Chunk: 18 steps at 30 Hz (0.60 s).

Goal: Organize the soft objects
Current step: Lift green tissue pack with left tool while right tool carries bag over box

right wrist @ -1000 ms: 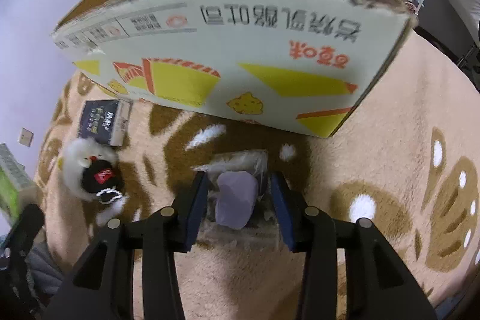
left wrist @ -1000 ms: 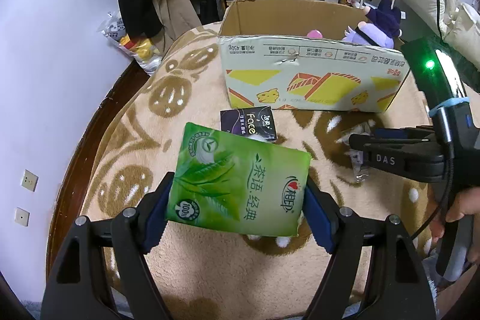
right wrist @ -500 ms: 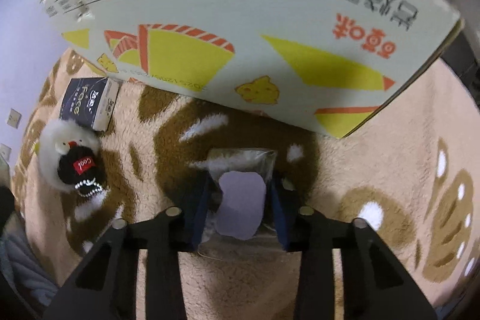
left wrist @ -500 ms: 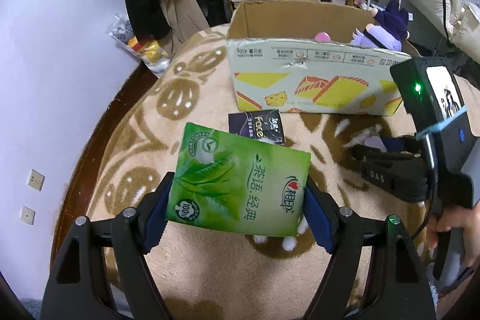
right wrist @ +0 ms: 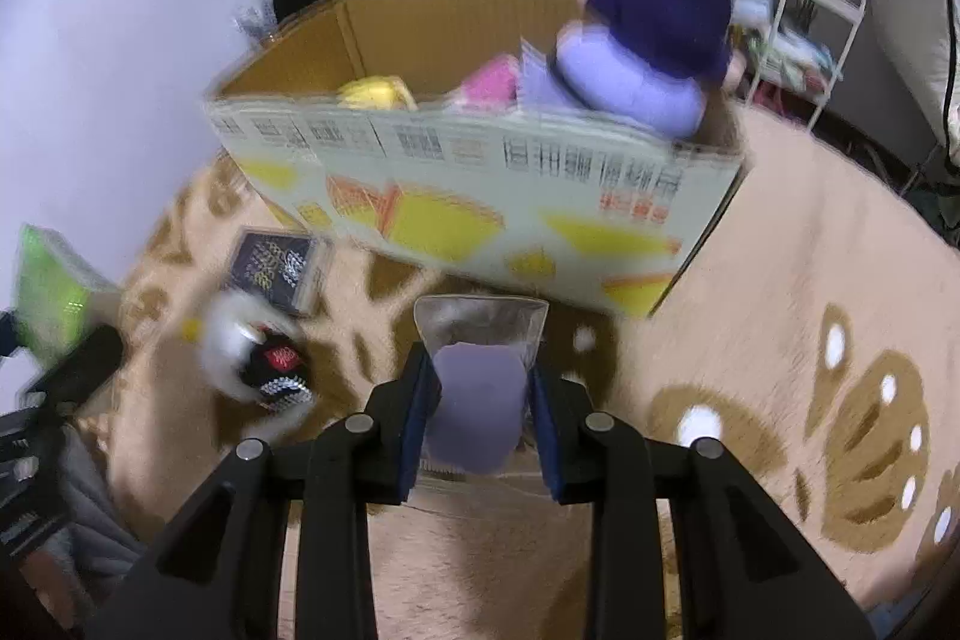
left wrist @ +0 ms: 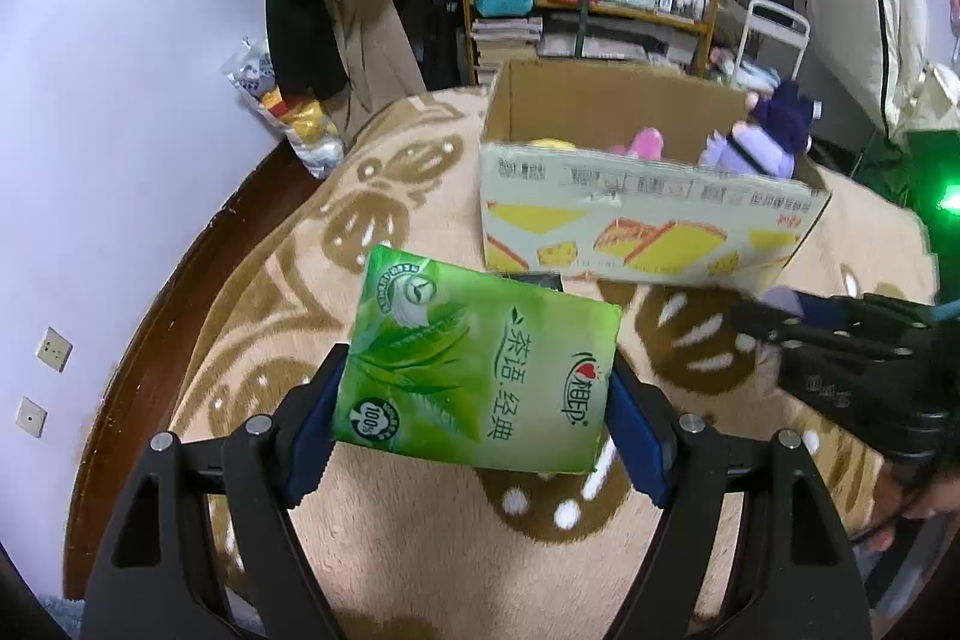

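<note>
Green tissue pack point(left wrist: 477, 367) sits clamped crosswise between the pads of the left gripper point(left wrist: 474, 400), held clear above the beige patterned blanket point(left wrist: 420, 550), probably ready for the cardboard box point(left wrist: 636, 232) farther off. Right gripper point(right wrist: 480, 415) is clenched on a clear pouch with a lilac soft thing inside point(right wrist: 477, 400), its jaws having just been closing on it. Compared with a second ago the pouch is off the blanket and higher; the right view now looks over the box rim, where a purple plush doll point(right wrist: 648, 52), something pink point(right wrist: 489, 85) and something yellow point(right wrist: 375, 93) already lie. Left grip unchanged. Not yet boxed: a white-and-black plush point(right wrist: 252, 358) and a dark tissue packet point(right wrist: 276, 268), near left of the box.
</note>
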{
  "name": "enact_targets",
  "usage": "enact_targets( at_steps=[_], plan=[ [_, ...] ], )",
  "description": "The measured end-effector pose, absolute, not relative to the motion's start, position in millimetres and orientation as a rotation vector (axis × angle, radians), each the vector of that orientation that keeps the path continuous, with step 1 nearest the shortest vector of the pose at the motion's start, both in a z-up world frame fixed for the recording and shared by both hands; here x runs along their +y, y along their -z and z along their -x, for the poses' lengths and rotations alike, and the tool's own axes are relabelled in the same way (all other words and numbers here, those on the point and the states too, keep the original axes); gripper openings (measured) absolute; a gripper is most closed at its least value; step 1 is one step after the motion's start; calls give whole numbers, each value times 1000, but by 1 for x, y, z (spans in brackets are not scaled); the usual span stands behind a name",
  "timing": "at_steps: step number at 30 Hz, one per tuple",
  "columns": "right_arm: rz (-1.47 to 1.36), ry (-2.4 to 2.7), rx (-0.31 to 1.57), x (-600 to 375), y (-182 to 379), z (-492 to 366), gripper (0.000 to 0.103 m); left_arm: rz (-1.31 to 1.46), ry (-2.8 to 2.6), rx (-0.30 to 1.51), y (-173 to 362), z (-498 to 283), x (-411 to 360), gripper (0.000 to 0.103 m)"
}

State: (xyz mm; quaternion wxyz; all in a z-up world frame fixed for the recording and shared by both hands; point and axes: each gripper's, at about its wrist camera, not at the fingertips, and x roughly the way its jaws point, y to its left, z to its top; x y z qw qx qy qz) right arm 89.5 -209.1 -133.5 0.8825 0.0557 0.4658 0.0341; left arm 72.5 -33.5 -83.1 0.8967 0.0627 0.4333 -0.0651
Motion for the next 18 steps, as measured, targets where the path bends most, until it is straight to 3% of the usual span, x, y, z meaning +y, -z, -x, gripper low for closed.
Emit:
enact_targets(
  at_steps=[18],
  plan=[
    [-183,-53,579,-238,37,-95,34,-241,218,563,23,-95,-64,78]
  ],
)
